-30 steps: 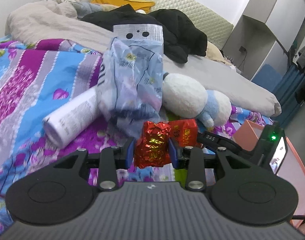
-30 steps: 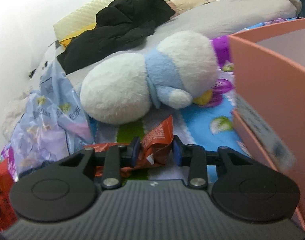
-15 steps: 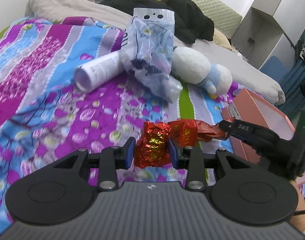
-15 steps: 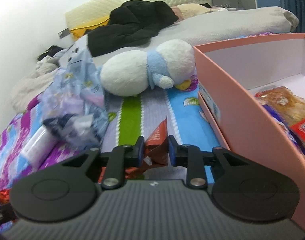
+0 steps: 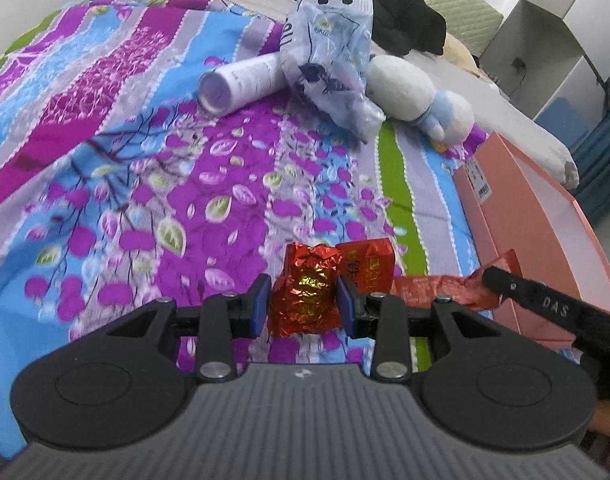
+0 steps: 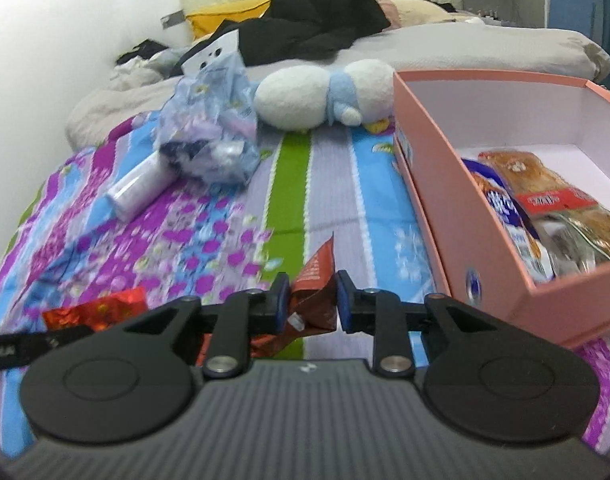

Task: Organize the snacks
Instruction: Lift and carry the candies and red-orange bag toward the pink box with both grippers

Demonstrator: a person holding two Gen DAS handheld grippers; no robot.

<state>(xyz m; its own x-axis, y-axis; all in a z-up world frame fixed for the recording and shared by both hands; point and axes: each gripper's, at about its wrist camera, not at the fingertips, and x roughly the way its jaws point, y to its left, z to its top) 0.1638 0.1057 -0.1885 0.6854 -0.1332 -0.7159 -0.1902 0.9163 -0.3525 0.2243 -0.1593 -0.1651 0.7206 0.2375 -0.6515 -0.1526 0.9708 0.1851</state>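
Red foil crinkles between the blue pads of your left tool (image 5: 304,299): it is pinching a red foil snack pack (image 5: 307,288) from both sides, above the patterned bedspread (image 5: 145,184). A second red packet (image 5: 369,266) juts out to the right just behind that pad, touching the foil one. Your right tool (image 6: 308,301) is pressed onto a crumpled red-brown wrapper (image 6: 315,280) whose pointed corner sticks up between the pads. In the left wrist view the same wrapper (image 5: 437,290) stretches sideways from the right tool's black finger (image 5: 545,304) at the lower right, so your two tools sit close beside each other.

To your right on the bed stands the pink box (image 6: 445,184), open at the top. It already holds several packs: a blue-and-white one (image 6: 505,208) against the near wall and brown baked snacks in clear wrapping with a red label (image 6: 553,200) beside it.

Further up the bedspread lies a pale blue plastic bag (image 6: 211,128) with a white header card, leaning over a white cylindrical tube (image 6: 139,184) that lies on its side. Just beside the bag, a white and blue plush toy (image 6: 325,96) lies near the box's far corner. Black clothing (image 6: 313,28) is heaped beyond it, on grey bedding.
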